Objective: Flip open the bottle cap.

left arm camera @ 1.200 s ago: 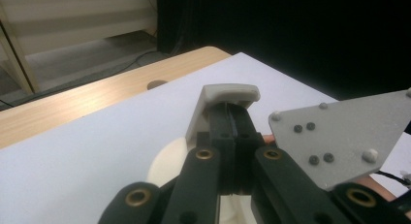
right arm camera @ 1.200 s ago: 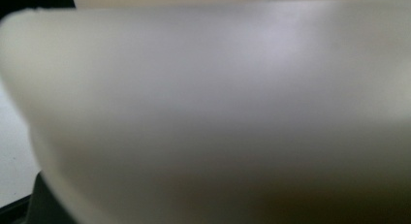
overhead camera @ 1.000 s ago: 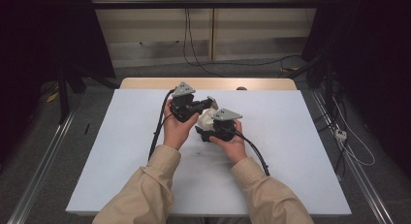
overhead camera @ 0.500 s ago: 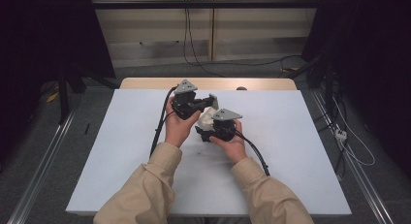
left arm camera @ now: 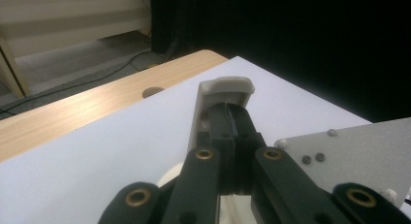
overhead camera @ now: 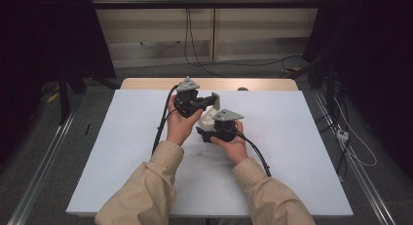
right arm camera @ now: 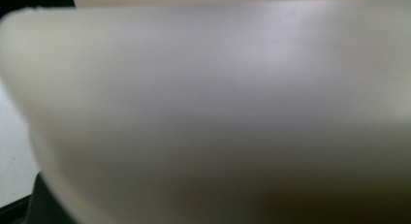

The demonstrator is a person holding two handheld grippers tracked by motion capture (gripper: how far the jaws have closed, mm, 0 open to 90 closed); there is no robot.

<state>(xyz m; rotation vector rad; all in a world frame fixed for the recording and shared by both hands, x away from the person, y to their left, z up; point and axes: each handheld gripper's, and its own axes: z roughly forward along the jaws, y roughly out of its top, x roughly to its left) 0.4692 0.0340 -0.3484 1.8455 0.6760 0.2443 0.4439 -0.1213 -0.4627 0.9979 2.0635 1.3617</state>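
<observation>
Left hand-held gripper (overhead camera: 213,99) clamps the white plastic part (left arm camera: 226,86). Right hand-held gripper (overhead camera: 208,132), at its 5 o'clock: jaw state indeterminable. Bench (overhead camera: 311,152) beneath.

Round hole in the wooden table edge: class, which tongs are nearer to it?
Left. The left tongs sit just this side of the hole; the right tongs lie farther back toward the person, against the white piece.

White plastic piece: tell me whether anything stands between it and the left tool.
Nothing visible does. The left tool is already shut on a thin part of the white plastic piece, held above the white table. The right tool is at the same piece from the other side; its grip is hidden.
</observation>
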